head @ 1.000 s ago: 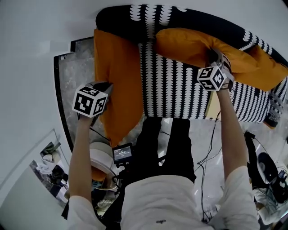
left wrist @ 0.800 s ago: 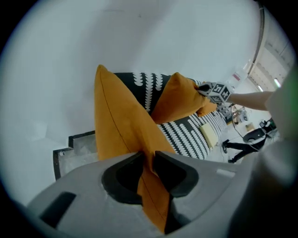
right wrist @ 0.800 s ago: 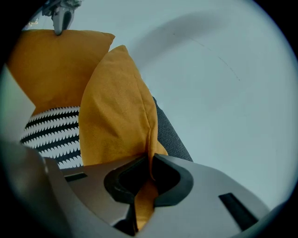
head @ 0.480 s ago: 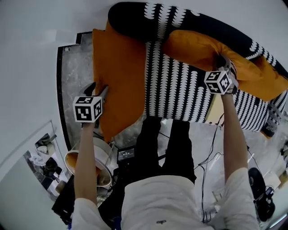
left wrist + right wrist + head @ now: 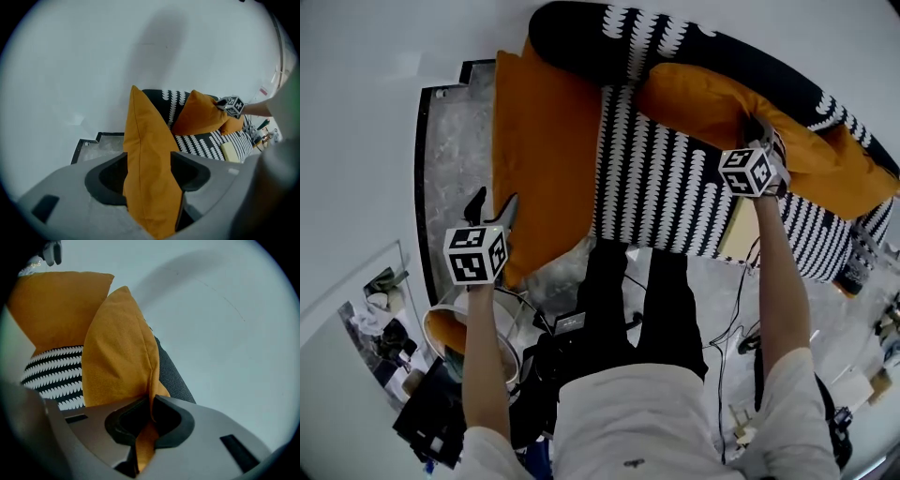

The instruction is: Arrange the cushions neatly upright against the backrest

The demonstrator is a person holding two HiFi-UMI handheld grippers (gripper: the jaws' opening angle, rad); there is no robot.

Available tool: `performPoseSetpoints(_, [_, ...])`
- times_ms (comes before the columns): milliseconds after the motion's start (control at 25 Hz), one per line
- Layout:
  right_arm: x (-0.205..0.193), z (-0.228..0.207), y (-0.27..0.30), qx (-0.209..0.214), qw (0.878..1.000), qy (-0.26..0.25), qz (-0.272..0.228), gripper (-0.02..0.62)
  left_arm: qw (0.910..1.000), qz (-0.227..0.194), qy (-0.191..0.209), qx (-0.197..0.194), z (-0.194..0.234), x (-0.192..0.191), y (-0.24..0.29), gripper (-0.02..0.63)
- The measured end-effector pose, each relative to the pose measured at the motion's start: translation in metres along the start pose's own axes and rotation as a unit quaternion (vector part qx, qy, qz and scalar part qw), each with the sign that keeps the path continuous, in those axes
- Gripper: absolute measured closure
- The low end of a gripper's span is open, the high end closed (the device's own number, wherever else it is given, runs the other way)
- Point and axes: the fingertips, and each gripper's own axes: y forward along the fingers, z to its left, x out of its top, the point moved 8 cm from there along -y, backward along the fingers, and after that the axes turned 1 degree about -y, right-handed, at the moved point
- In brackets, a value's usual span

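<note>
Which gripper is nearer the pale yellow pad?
Right. The right gripper, shut on the middle cushion, is near the pad; the left gripper, jaws just opened around the end cushion, is far off.

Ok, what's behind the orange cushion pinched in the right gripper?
The sofa's dark backrest shows right behind the cushion that the right gripper clamps, white wall beyond it. The stretch of backrest directly behind the cushion is covered.

Head view steeply down; gripper views close, same sofa
</note>
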Motion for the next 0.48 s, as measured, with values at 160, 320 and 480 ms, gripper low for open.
performPoseSetpoints(160, [-0.003, 0.004, -0.003, 0.009, 1.000, -0.008, -0.002, 0.568, 0.9996, -0.005, -0.028, -0.002, -0.027, -0.023, -0.020, 0.322])
performPoseSetpoints(320, [0.001, 0.004, -0.012, 0.017, 1.000, -0.019, -0.009, 0.571, 0.9993, -0.014, -0.034, -0.008, -0.063, -0.028, -0.032, 0.322])
performPoseSetpoints(480, [-0.002, 0.006, -0.035, 0.043, 0.998, -0.015, -0.036, 0.572, 0.9982, -0.042, -0.036, -0.021, -0.112, -0.020, -0.042, 0.322])
